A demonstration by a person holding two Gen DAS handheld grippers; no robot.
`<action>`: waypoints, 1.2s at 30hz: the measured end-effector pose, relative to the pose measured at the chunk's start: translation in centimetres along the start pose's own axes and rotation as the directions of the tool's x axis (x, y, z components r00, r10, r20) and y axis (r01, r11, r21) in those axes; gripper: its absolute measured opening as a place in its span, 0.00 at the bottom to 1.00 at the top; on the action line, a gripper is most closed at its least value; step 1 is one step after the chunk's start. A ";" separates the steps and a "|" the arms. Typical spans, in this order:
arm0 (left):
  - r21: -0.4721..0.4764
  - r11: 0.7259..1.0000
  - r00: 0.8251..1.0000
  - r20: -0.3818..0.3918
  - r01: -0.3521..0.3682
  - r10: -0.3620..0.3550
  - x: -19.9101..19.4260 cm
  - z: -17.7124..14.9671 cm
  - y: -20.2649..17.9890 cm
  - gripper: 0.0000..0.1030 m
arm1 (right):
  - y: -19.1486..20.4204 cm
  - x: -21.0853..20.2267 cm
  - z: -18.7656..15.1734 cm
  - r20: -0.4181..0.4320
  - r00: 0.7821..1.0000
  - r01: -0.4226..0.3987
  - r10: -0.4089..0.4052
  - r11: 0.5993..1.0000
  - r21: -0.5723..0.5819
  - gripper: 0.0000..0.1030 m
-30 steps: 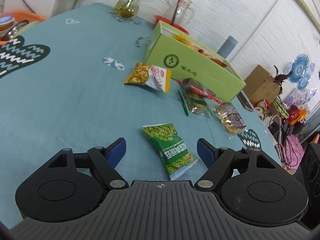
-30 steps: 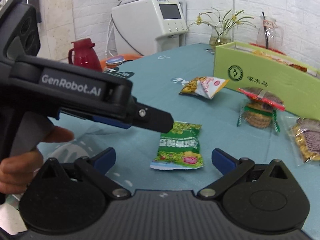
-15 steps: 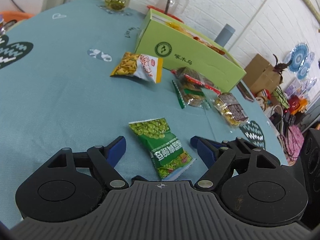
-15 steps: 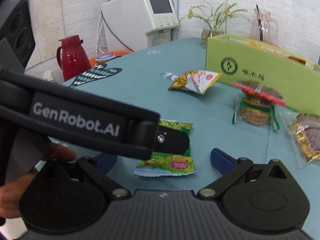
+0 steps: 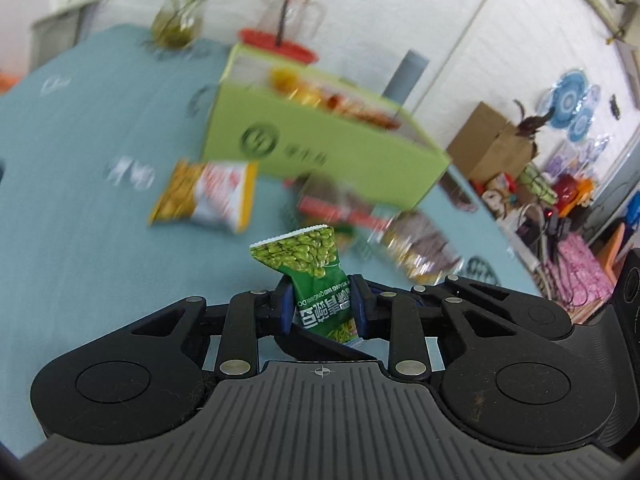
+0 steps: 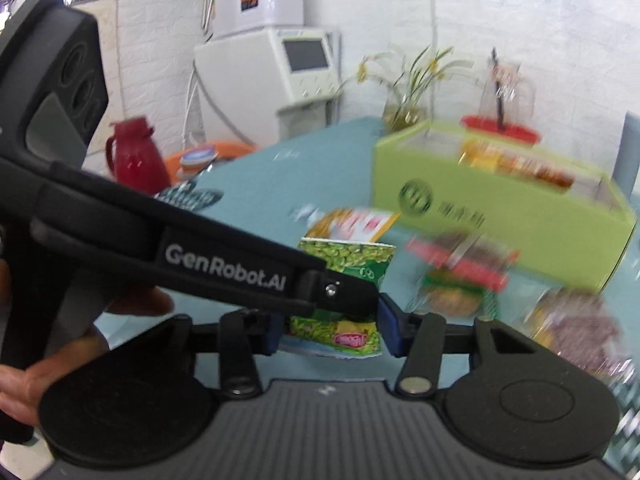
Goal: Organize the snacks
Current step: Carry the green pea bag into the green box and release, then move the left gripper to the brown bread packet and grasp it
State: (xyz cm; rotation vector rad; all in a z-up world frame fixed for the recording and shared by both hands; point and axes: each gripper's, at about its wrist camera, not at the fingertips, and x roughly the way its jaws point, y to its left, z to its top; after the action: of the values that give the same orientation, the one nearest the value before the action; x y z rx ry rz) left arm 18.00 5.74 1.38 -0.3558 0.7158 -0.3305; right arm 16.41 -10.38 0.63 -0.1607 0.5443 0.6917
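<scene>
Nearest, my left claw (image 5: 321, 307) has just closed on the green pea packet (image 5: 316, 280), pads pressing both faces, the packet standing upright clear of the teal surface (image 5: 80, 248). My right claw (image 6: 334, 330) has likewise just closed, across the same packet's lower end. Beyond lie a yellow snack bag (image 5: 206, 196), a red-banded biscuit pack (image 6: 460, 280) and a clear wrapped snack (image 5: 420, 248). Farthest, the lime-green box (image 5: 320, 152) holds blurred snacks.
</scene>
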 end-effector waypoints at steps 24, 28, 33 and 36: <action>0.089 0.994 0.989 0.134 -0.071 0.059 12.1 16.0 -0.4 0.51 | -13.8 11.6 10.3 0.050 0.996 0.069 -0.071 0.997 0.043 0.88; 0.109 0.992 0.972 0.234 -0.062 0.035 6.9 15.5 -2.3 0.63 | -12.5 5.6 10.3 0.159 0.980 0.121 -0.121 0.993 0.006 0.90; 0.139 0.990 0.961 0.274 -0.004 -0.035 1.1 11.9 -4.8 0.70 | -10.8 -2.5 7.3 0.228 0.956 0.183 -0.187 0.982 0.039 0.91; 0.140 0.990 0.967 0.248 0.027 -0.062 -0.6 8.3 -6.0 0.73 | -10.1 -6.1 3.4 0.202 0.946 0.238 -0.255 0.966 0.103 0.91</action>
State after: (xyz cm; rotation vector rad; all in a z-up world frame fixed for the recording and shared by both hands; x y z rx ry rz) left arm 22.29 2.33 10.05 -0.2792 0.4341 -0.3671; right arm 20.40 -20.46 6.35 -0.0789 0.3358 0.4357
